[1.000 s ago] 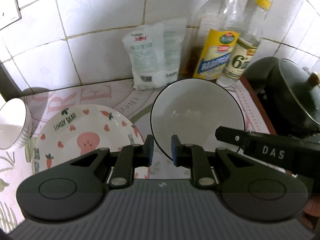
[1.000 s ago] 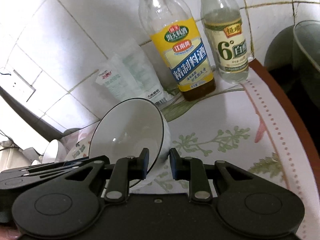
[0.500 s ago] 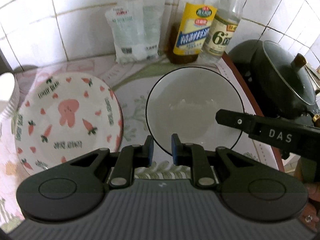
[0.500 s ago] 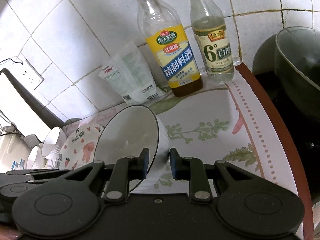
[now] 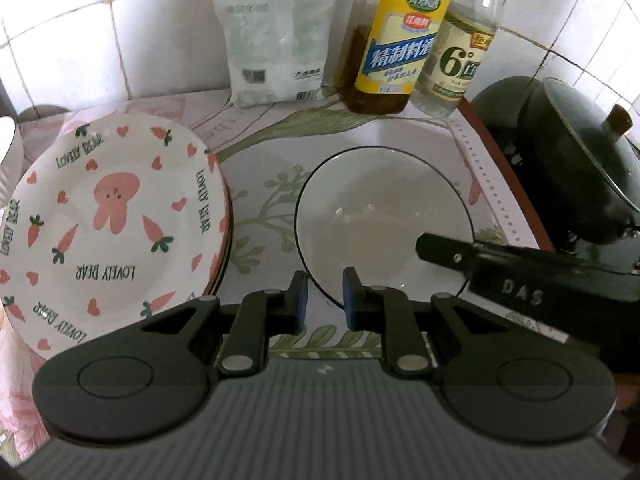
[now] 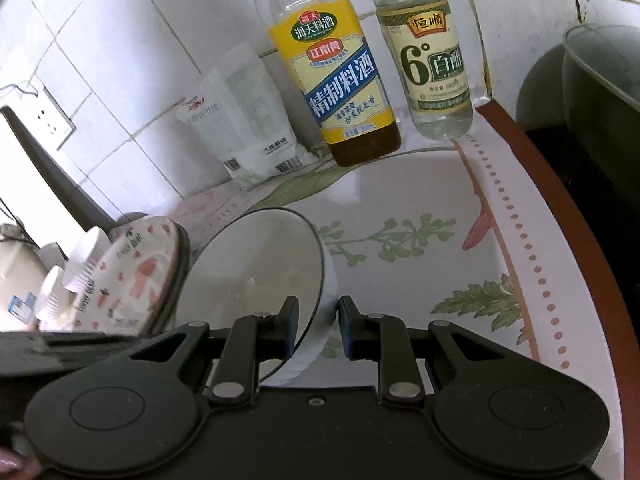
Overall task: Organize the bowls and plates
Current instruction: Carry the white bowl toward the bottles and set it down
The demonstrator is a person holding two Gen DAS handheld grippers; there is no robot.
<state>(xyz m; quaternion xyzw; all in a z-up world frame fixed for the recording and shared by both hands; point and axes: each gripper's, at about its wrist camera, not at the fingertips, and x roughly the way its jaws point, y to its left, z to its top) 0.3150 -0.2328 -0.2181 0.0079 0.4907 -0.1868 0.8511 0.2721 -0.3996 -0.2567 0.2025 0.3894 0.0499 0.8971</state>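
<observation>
Quick count of what's on the counter: one white bowl with a thin dark rim [image 5: 384,220], and one stack of plates [image 5: 108,224], topped by the carrot-and-bunny one. There are at least two or three plates going by the edges poking out underneath, can't get an exact number. Two bottles against the tiles, the yellow-label one [image 5: 396,40] and the clear "6°" one [image 5: 456,56]. One white plastic bag [image 5: 276,36]. One dark pot with a lid [image 5: 576,168]. Off to the side, two ribbed white cups [image 6: 86,258], and two grippers, the left [image 5: 324,296] and the right [image 6: 318,322]
</observation>
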